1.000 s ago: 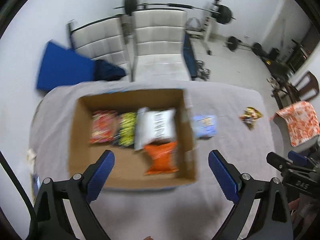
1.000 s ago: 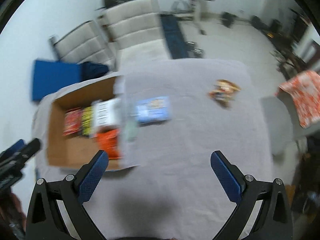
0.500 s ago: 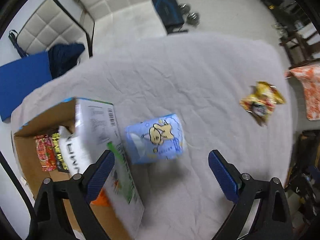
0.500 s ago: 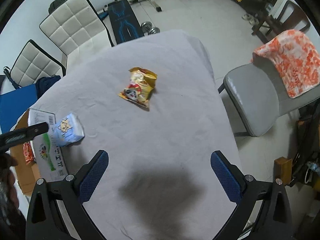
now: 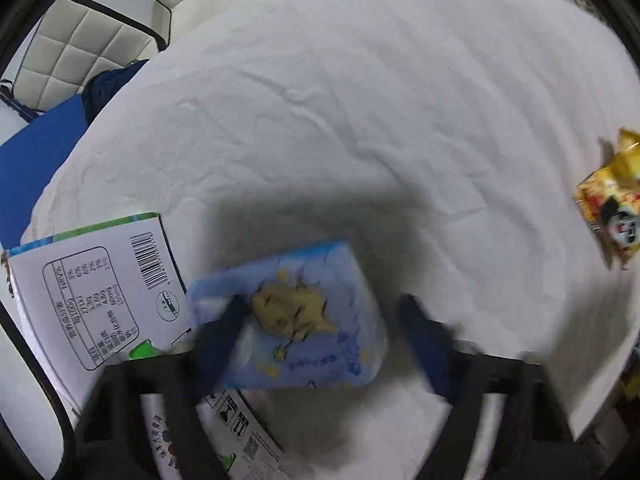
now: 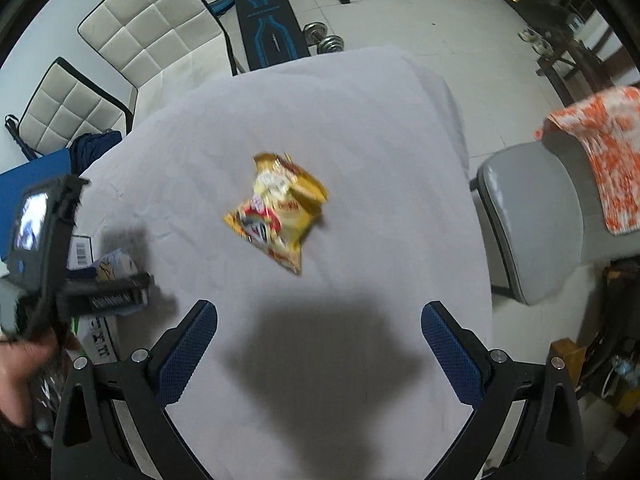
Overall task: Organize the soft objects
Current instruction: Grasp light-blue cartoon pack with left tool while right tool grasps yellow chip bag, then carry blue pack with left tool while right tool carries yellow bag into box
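A blue soft pack (image 5: 296, 320) with a yellow cartoon figure lies on the white cloth next to the box flap. My left gripper (image 5: 320, 336) is open and low over it, one finger on each side, blurred by motion. In the right wrist view the left gripper (image 6: 100, 296) hides most of the pack (image 6: 112, 264). A yellow snack bag (image 6: 276, 208) lies mid-table, ahead of my right gripper (image 6: 320, 344), which is open and empty above the cloth. The bag also shows in the left wrist view (image 5: 608, 208).
The cardboard box's white printed flap (image 5: 92, 300) lies left of the blue pack. Two white quilted chairs (image 6: 156, 32) stand behind the table. A grey chair (image 6: 532, 216) with an orange patterned cloth (image 6: 608, 152) stands to the right. The table edge is at the right.
My left gripper has swung from above the box to the blue pack and dropped down around it. My right gripper has turned toward the yellow snack bag and moved closer.
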Demonstrator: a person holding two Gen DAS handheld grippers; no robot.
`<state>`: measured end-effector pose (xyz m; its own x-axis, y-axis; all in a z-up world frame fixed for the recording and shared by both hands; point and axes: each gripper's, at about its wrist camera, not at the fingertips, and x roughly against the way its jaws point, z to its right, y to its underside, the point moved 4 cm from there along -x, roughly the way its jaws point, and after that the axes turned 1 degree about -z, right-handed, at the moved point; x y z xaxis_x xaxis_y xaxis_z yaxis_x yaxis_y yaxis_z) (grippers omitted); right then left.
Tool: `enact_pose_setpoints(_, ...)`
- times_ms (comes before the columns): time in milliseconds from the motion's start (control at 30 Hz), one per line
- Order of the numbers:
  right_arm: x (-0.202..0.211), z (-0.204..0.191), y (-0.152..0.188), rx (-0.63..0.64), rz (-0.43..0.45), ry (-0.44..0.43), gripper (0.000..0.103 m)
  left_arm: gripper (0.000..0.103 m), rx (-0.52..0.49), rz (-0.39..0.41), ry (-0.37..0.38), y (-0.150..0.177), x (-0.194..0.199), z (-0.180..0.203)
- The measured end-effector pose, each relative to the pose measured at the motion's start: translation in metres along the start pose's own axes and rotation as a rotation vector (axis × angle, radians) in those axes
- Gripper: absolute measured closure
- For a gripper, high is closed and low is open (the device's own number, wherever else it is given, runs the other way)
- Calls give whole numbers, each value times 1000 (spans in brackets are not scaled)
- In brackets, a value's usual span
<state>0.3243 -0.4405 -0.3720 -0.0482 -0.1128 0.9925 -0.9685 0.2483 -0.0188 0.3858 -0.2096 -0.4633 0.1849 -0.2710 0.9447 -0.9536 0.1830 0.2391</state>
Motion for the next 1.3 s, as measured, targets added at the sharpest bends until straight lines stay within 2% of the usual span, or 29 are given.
enact_pose_setpoints(167, -20, -7, -30, 5, -12, -18, 0, 57, 46, 51, 49, 9, 7, -2)
enact_pose_setpoints(267, -40, -9, -48, -29, -50, -54, 0, 61, 83, 71, 105, 14, 20, -11)
enact_pose_setpoints(333, -54, -9, -57, -53, -89, -71, 7, 63, 108, 87, 147, 15, 28, -12)
enact_pose_setpoints(400, -70, -10, -64, -84, -134, -94, 25, 64, 120, 102, 170, 16, 37, -14)
enact_pose_setpoints(467, -83, -11, -69, -113, -171, -116, 37, 65, 124, 120, 179, 15, 45, -17)
enact_pose_setpoints(567, -90, -10, -70, -148, -186, -151, 43, 65, 125, 143, 191, 18, 55, -22)
enact_pose_setpoints(833, -85, -17, -53, -54, -175, -90, 55, 65, 104, 226, 196, 20, 82, -2)
enact_pose_setpoints(867, -83, -17, -49, -41, -172, -84, 68, 65, 95, 241, 195, 22, 86, 2)
enact_pose_setpoints(1067, -65, -21, -25, 57, -142, -29, 69, 66, 69, 286, 200, 31, 106, 20)
enact_pose_setpoints(1300, -42, -34, -7, 93, -107, -41, 69, 66, 63, 336, 231, 58, 127, 26)
